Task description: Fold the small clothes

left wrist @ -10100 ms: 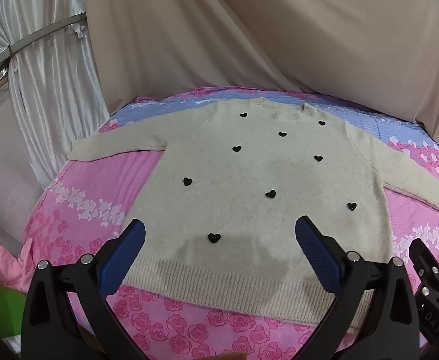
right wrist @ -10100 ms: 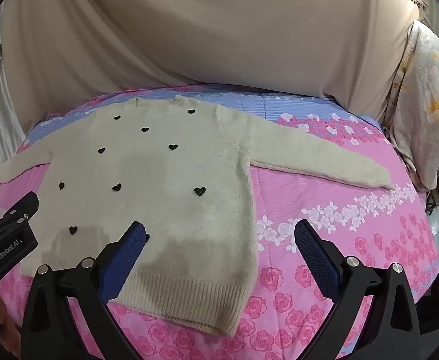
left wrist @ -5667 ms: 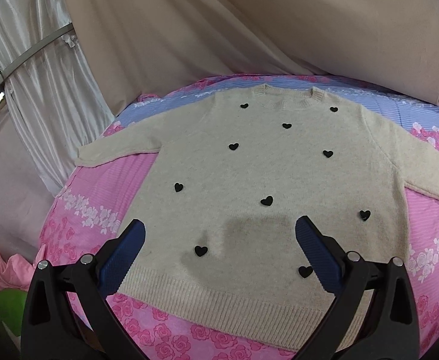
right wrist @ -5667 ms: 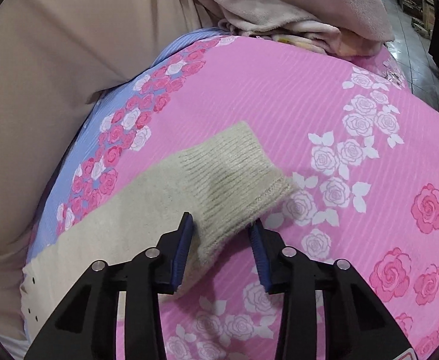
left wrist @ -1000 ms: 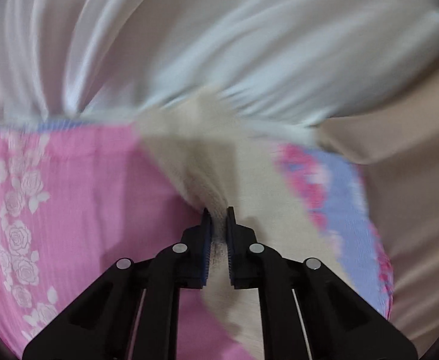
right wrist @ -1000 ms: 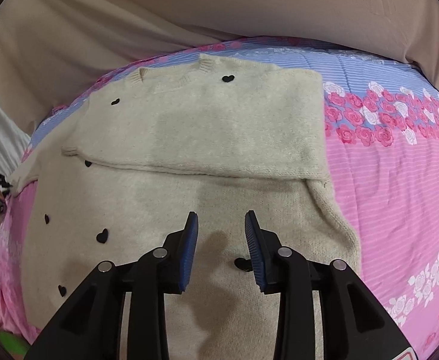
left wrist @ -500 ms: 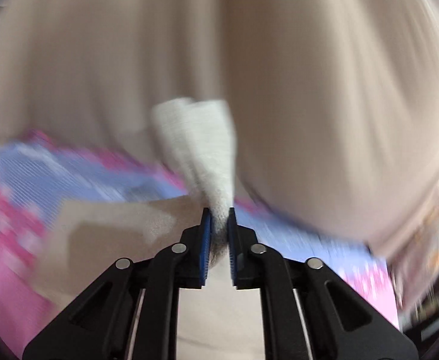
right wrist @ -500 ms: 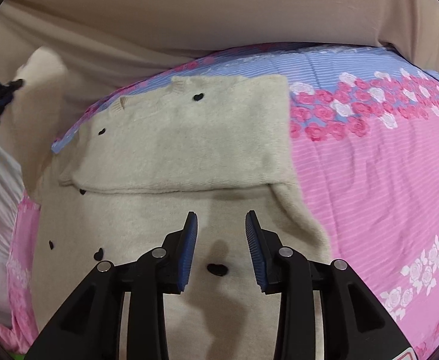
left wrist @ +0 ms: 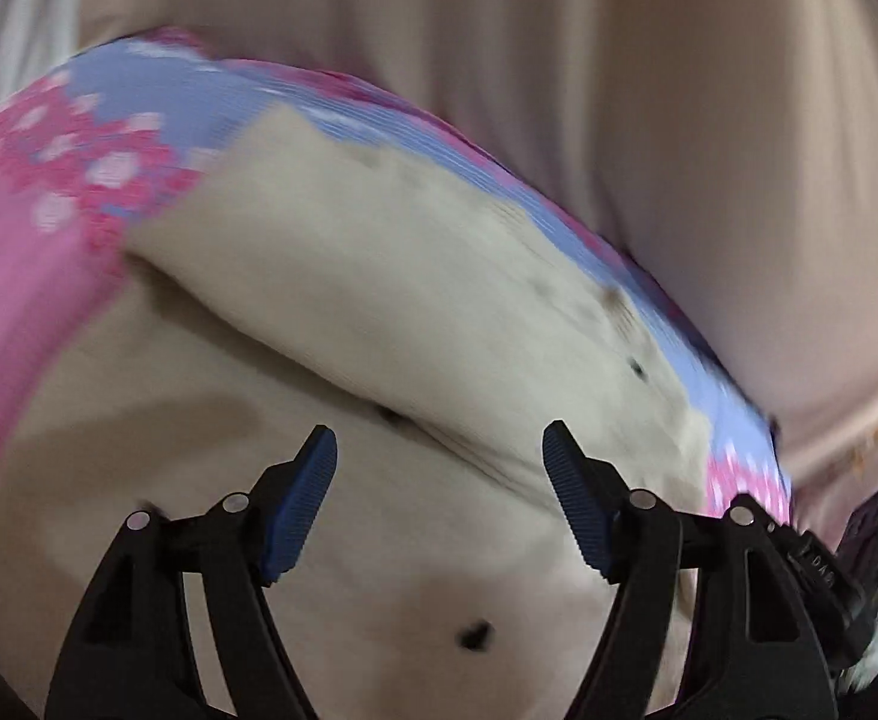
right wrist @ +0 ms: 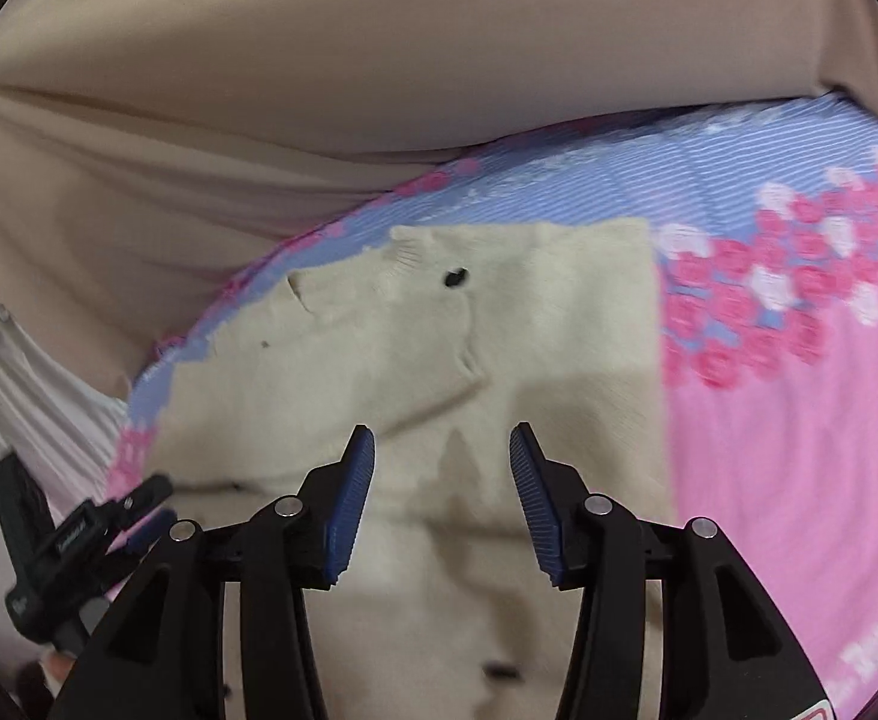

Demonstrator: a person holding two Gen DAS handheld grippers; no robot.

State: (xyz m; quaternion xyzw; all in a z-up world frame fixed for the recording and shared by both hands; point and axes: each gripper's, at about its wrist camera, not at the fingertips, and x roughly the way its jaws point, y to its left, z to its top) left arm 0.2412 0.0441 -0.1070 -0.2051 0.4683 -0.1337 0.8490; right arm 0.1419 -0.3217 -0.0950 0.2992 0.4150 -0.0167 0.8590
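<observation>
A cream sweater with black hearts [left wrist: 415, 324] lies on the pink and blue flowered sheet [left wrist: 31, 276]. Both sleeves are folded in across its chest; the left sleeve's cuff [right wrist: 439, 348] lies on the folded right sleeve [right wrist: 583, 324]. My left gripper [left wrist: 439, 480] is open and empty, low over the sweater's body, just short of the folded sleeve's edge. My right gripper [right wrist: 442, 480] is open and empty over the sweater's middle. The left gripper also shows at the lower left of the right wrist view [right wrist: 97, 534].
Beige cloth [right wrist: 379, 90] hangs behind the bed and white curtain [right wrist: 13, 384] to the left. Bare pink sheet [right wrist: 799, 450] lies to the right of the sweater. The right gripper's body [left wrist: 829, 558] shows at the lower right of the left wrist view.
My left gripper carried the left sleeve across the sweater, let it go and opened wide. My right gripper stayed open over the sweater and shifted slightly.
</observation>
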